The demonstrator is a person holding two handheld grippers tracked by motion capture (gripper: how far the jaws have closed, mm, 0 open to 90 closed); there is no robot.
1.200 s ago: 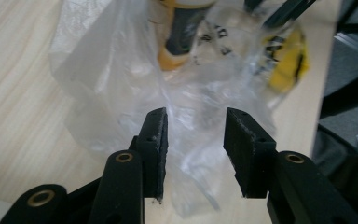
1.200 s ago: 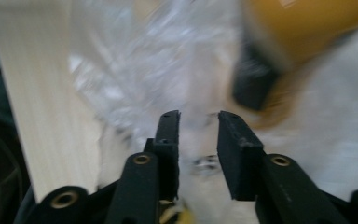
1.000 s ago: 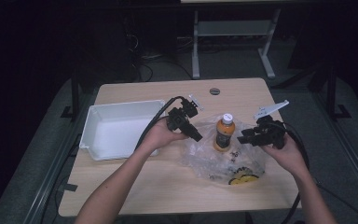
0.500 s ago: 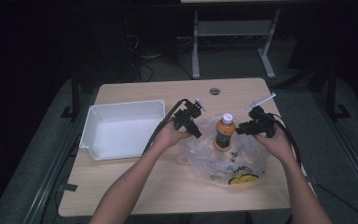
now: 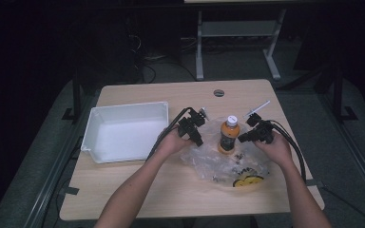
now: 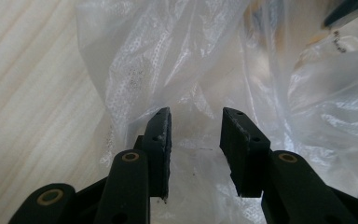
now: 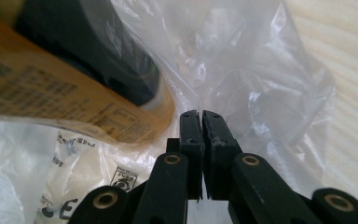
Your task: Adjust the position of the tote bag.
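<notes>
The bag (image 5: 228,164) lies at the table's (image 5: 138,187) five o'clock, the bottle (image 5: 229,135) standing on it. The right gripper (image 5: 248,135) has just pinched bag film; the left gripper's (image 5: 196,137) fingers (image 6: 161,140), closing, still gape around a fold. A pull could topple the bottle.

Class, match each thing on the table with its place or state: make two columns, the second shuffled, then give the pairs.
1. white tray
2. orange bottle
3. left gripper
4. right gripper

A. fingers together on the bag's film
B. upright in the clear plastic bag
C. fingers apart over the bag
D. on the left part of the table

1-D, 2-B, 3-C, 4-A
</notes>
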